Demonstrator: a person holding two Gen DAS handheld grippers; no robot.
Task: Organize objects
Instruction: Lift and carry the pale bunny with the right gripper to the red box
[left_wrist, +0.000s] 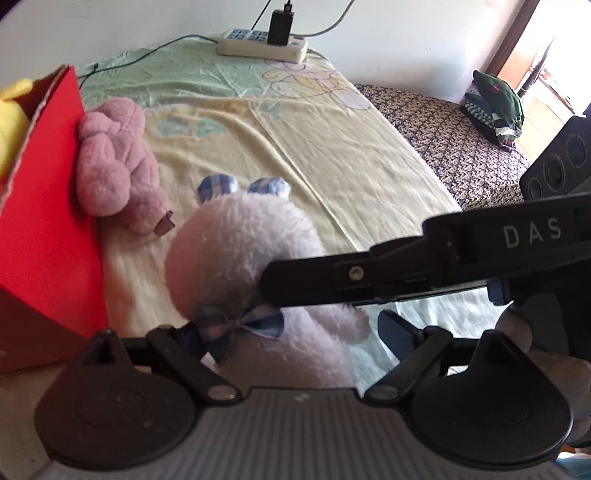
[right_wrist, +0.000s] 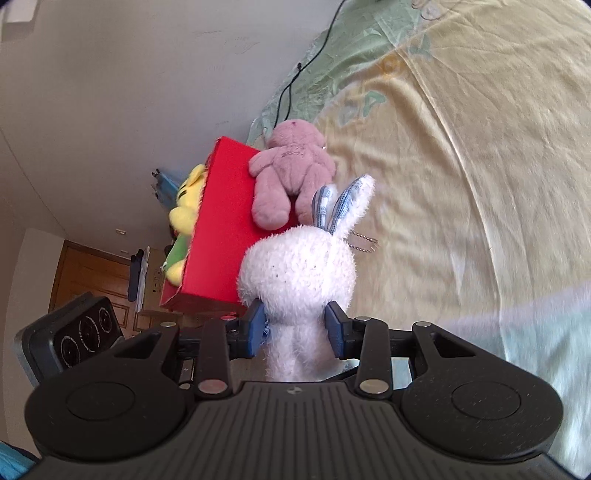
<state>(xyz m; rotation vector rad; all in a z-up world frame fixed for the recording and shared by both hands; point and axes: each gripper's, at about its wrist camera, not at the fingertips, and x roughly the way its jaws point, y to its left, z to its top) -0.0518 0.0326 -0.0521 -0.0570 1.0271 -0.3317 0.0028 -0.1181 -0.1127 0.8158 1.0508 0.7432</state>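
A white plush bunny (left_wrist: 236, 243) with blue checked ears and a bow is held off the yellow bedsheet (left_wrist: 314, 155). My right gripper (right_wrist: 295, 328) is shut on the bunny (right_wrist: 295, 266), its blue pads pinching the neck. In the left wrist view that gripper reaches in from the right as a black arm (left_wrist: 369, 277). My left gripper (left_wrist: 295, 332) stands open, its fingers spread on either side of the bunny's body. A pink teddy (left_wrist: 114, 166) lies against a red box (left_wrist: 44, 206), which holds a yellow plush (left_wrist: 11, 122).
A white power strip (left_wrist: 262, 44) with a black charger and cables lies at the bed's far end. A patterned mattress (left_wrist: 443, 125) to the right carries folded green clothes (left_wrist: 495, 103). The wall runs behind the bed, and a wooden door (right_wrist: 92, 273) shows past the box.
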